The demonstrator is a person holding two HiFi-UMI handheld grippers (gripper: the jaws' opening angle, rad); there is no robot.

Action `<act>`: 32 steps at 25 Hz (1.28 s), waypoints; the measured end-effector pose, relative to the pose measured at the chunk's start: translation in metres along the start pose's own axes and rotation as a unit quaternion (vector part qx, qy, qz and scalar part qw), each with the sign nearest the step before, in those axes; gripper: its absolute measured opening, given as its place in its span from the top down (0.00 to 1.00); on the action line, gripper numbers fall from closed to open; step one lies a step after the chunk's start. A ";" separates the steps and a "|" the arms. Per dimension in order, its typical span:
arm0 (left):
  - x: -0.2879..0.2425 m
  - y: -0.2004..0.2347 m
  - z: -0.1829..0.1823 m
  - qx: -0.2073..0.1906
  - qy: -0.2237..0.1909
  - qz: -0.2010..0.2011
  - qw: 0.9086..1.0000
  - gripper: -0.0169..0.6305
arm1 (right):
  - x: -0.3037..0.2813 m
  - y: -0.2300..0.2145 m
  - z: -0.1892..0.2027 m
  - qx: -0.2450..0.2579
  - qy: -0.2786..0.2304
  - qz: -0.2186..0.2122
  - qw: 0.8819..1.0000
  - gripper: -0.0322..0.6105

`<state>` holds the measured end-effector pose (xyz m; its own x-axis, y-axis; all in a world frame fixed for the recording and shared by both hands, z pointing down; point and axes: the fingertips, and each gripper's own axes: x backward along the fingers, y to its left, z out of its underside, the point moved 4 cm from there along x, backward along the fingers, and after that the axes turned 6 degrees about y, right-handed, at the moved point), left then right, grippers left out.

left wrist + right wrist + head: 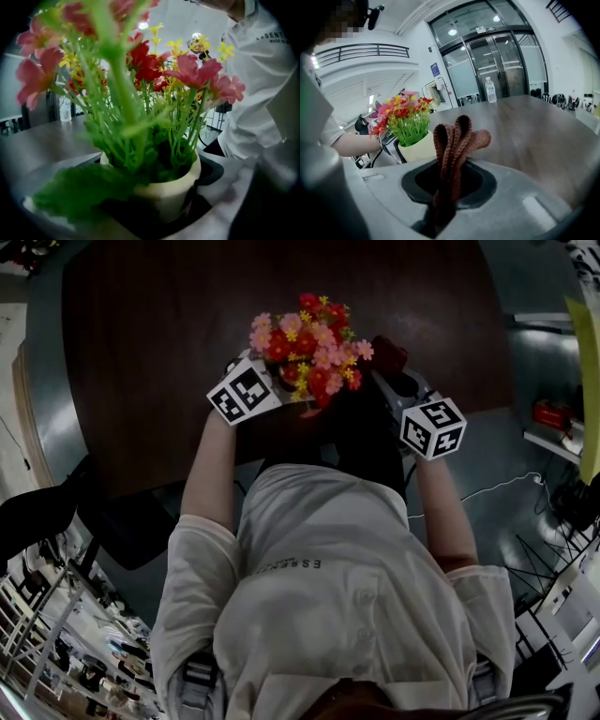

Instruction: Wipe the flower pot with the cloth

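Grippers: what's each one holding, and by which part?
Left gripper clamps the flower pot by its cream wall; right gripper pinches the brown cloth at its lower end.

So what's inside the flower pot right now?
Green stems and leaves fill the cream flower pot, topped by red, pink and yellow flowers. The foliage covers whatever they are rooted in, so the pot's filling and bottom cannot be seen.

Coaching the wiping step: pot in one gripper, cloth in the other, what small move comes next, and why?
Probably bring the right gripper leftward until the cloth touches the cream side of the flower pot. The cloth is clamped in its jaws but stands apart from the pot, which the left gripper holds.
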<state>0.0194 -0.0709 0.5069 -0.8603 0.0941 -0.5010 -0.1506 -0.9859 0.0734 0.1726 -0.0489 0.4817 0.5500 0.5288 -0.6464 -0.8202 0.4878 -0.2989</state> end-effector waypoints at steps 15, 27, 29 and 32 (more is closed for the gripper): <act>0.098 0.021 -0.127 0.178 -0.118 -0.133 0.968 0.10 | 0.006 0.058 -0.072 0.050 -0.032 -0.074 0.996 0.87; 0.146 0.017 -0.182 0.153 -0.146 -0.166 0.963 0.10 | 0.006 0.170 -0.120 0.175 -0.098 -0.186 0.962 0.87; 0.146 0.012 -0.185 0.144 -0.147 -0.163 0.965 0.10 | 0.005 0.180 -0.114 0.184 -0.096 -0.194 0.959 0.87; 0.148 0.005 -0.186 0.132 -0.142 -0.163 0.967 0.10 | 0.005 0.192 -0.105 0.192 -0.088 -0.210 0.955 0.87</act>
<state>-0.0179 -0.0872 0.2732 -0.8394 0.4658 -0.2800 -0.5239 -0.8307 0.1883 0.0015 -0.0258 0.3473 0.8633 0.3232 -0.3876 -0.4225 0.8829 -0.2048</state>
